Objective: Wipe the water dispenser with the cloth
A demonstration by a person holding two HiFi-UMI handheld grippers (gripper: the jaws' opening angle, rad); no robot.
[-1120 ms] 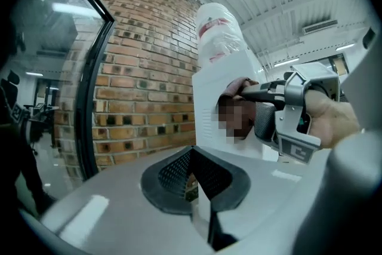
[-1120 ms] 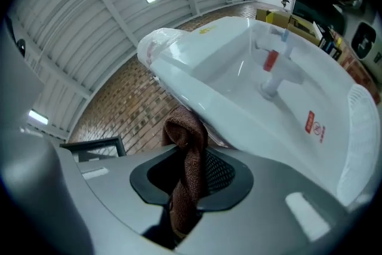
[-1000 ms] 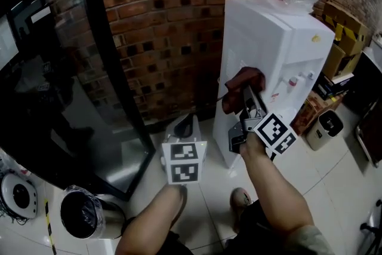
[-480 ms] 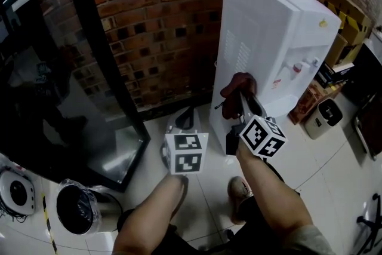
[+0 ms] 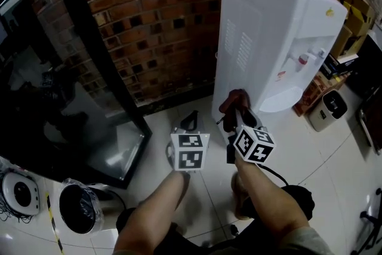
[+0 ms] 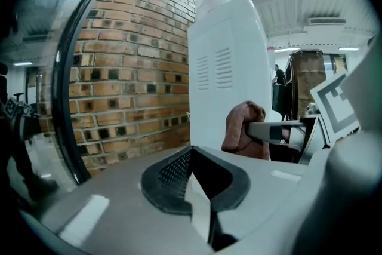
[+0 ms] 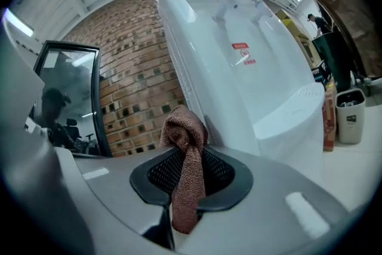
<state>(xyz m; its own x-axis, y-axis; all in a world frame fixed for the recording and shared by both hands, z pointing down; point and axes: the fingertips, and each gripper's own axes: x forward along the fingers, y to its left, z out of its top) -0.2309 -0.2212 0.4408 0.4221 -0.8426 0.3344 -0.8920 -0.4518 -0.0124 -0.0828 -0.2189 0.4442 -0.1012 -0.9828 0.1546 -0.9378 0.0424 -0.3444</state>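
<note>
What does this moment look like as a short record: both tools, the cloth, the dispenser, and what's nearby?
Right tool: shut on the brown cloth
Left tool: shut, empty, held low beside the right one
Cloth position: bunched low at the side panel of the water dispenser; contact unclear
Dispenser: white, upright, against the brick wall
Nearby: lined bin on the floor at left

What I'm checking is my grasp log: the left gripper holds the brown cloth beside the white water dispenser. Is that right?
No: the right gripper holds the brown cloth beside the white water dispenser, as the right gripper view shows. The left gripper is shut on nothing.
</note>
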